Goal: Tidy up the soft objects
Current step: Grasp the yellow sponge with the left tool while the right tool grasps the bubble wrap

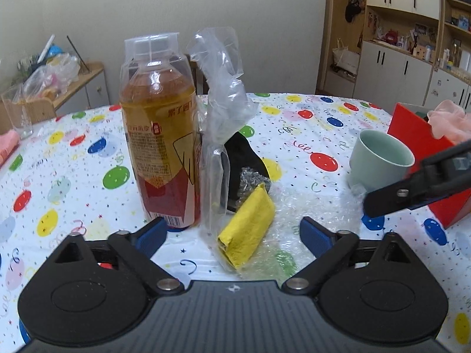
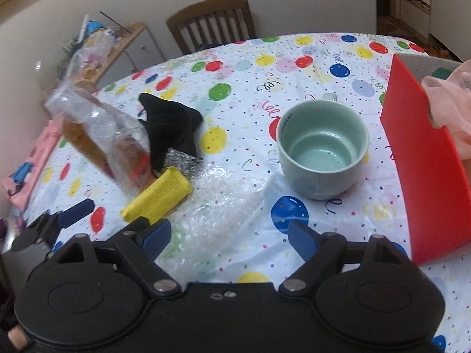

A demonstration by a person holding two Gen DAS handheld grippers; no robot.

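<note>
Yellow and softly textured, a folded cloth point(image 1: 246, 229) lies on the balloon-print tablecloth point(image 1: 73, 158) near the table's front edge, one end tucked against the foot of a clear plastic bag point(image 1: 219, 111) that stands crumpled and upright. Just behind the cloth sits a small wad of silvery bubble wrap point(image 1: 251, 181), and behind that a black fabric piece point(image 2: 169, 123), bunched into a peak. A sheet of clear bubble wrap point(image 2: 217, 203) spreads flat on the table beside the cloth, touching its long side. Left of the bag stands a drink bottle point(image 1: 160, 135) of amber liquid with a yellow and red label, upright, with a clear plastic sleeve over its cap. The left gripper point(image 1: 234, 232) hovers low over the table with its blue-padded fingers spread wide, the cloth lying in the gap between them and neither pad touching it. The right gripper point(image 2: 229, 235) hangs over the flat bubble wrap, its fingers also wide apart and holding nothing. Farther right an empty pale green mug point(image 2: 322, 147) sits upright, and beyond it a red box point(image 2: 424, 158) with pink gauzy fabric point(image 2: 450, 108) spilling over its rim. A wooden chair point(image 2: 212, 20) stands at the far side of the table.
</note>
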